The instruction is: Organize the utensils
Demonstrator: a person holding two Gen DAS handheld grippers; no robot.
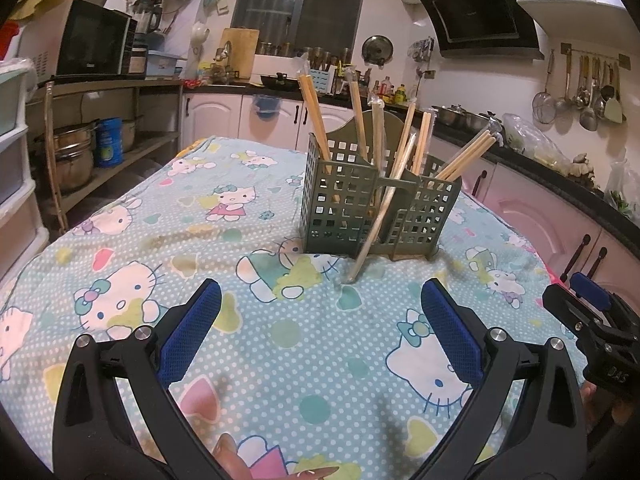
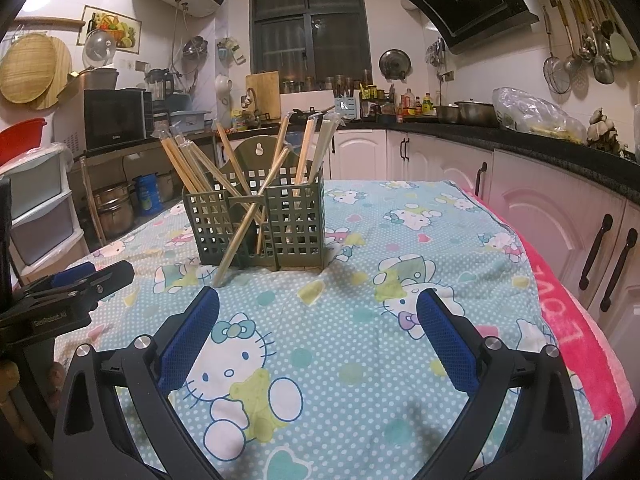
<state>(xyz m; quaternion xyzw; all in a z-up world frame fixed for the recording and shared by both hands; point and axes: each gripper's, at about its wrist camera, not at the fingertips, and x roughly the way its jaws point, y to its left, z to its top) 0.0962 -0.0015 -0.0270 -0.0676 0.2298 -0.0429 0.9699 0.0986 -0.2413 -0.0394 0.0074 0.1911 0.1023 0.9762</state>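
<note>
Left wrist view shows the left gripper (image 1: 320,332) with its blue-padded fingers (image 1: 192,332) spread wide apart and nothing between them, hovering over a pale blue dotted cartoon-cat tablecloth (image 1: 168,232). Beyond it, near the middle of the table, stands an olive-green plastic lattice utensil holder (image 1: 360,208) with wrapped wooden chopstick pairs (image 1: 314,108) leaning out of its compartments at different angles. One wrapped pair (image 1: 374,228) slants down outside the holder's front, its lower end resting on the cloth. At the near right edge the right gripper (image 1: 592,312) is partly in view. Right wrist view has the left gripper (image 2: 76,284) at the near left, then the utensil holder (image 2: 256,220) at centre-left, and the right gripper (image 2: 318,334) with fingers likewise parted and empty. A pink towel (image 2: 560,300) lies along the table's right edge.
</note>
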